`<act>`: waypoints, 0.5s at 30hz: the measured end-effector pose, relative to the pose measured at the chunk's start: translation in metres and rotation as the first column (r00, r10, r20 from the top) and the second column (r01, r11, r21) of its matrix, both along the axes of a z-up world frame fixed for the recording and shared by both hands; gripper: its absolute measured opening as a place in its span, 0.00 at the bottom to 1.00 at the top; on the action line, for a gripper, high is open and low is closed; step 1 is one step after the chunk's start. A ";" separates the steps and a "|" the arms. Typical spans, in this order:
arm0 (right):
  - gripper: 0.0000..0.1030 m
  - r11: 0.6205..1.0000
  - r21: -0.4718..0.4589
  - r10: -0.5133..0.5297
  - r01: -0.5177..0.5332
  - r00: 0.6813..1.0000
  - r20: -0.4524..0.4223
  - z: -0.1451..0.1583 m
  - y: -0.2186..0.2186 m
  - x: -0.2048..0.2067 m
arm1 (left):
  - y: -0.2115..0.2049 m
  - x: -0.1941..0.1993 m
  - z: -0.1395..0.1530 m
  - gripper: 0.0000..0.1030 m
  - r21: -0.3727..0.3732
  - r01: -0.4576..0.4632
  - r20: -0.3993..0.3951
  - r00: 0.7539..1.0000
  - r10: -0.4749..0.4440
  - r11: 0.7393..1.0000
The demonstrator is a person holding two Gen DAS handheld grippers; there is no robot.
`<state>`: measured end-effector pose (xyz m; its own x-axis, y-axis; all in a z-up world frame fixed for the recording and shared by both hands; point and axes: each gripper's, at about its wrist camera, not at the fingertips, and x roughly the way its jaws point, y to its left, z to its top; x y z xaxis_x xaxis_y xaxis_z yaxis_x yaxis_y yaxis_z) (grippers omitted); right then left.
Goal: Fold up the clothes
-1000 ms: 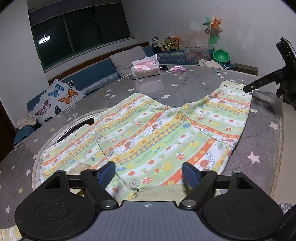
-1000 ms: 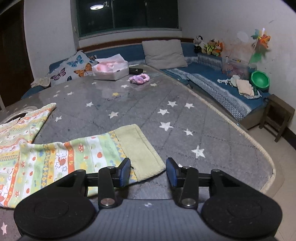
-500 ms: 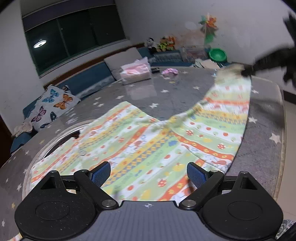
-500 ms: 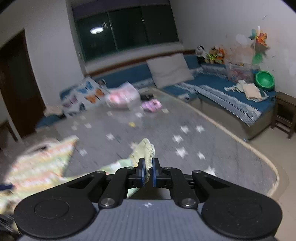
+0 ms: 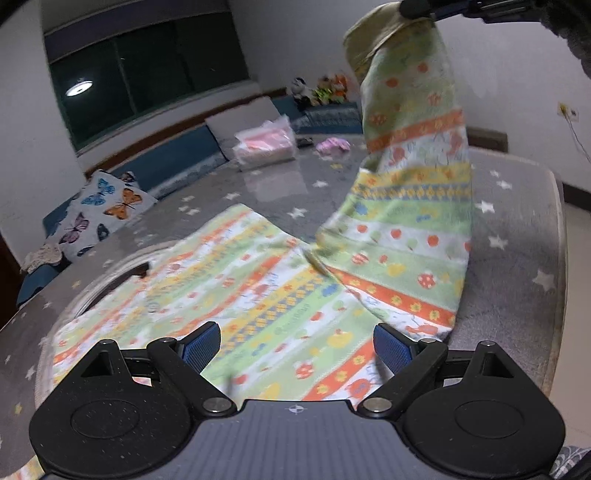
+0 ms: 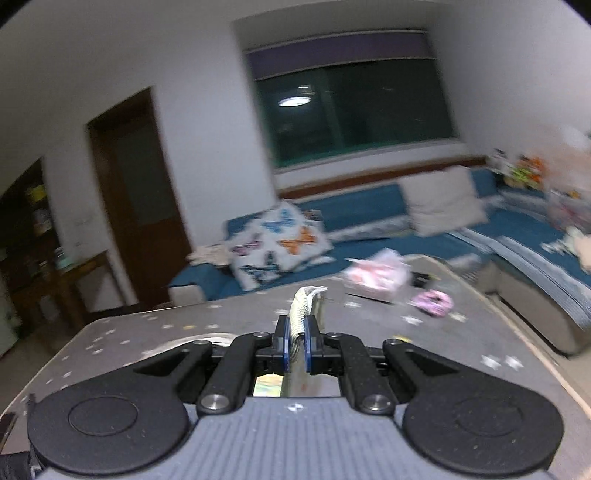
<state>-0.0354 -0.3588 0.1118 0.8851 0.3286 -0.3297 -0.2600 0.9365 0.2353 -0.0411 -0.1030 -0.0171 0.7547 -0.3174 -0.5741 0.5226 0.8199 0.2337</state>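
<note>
A striped, patterned child's garment [image 5: 258, 288] lies spread on the grey star-print table [image 5: 509, 229]. Its right leg [image 5: 413, 155] is lifted high into the air. My right gripper [image 6: 296, 345] is shut on the leg's pale green cuff [image 6: 304, 306], which sticks up between the blue pads; in the left wrist view the same gripper [image 5: 421, 9] shows at the top edge holding the cuff [image 5: 373, 33]. My left gripper [image 5: 295, 345] hangs open just above the garment's near edge, with nothing between its blue pads [image 5: 201, 345].
A pink tissue pack [image 5: 266, 146] and a small purple item [image 5: 332, 144] lie at the table's far side. A blue sofa with a butterfly cushion [image 5: 107, 206] and a plain cushion [image 6: 439, 201] runs behind. The table's right edge [image 5: 557, 258] drops to the floor.
The right gripper shut on the leg cuff and carried it up off the table, swinging left. The left gripper rose slightly and stays open over the near edge.
</note>
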 end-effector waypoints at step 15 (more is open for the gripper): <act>0.07 0.871 -0.043 0.481 -0.490 0.867 -0.129 -0.039 0.187 0.027 | 0.149 -0.030 0.021 1.00 -0.089 -0.385 0.060 0.919 0.391 0.919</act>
<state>-0.0089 -0.1718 0.0728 0.5761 0.6789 -0.4552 -0.6624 0.7140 0.2266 -0.0709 0.0459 0.0040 0.8670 -0.0306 -0.4974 0.1434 0.9712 0.1902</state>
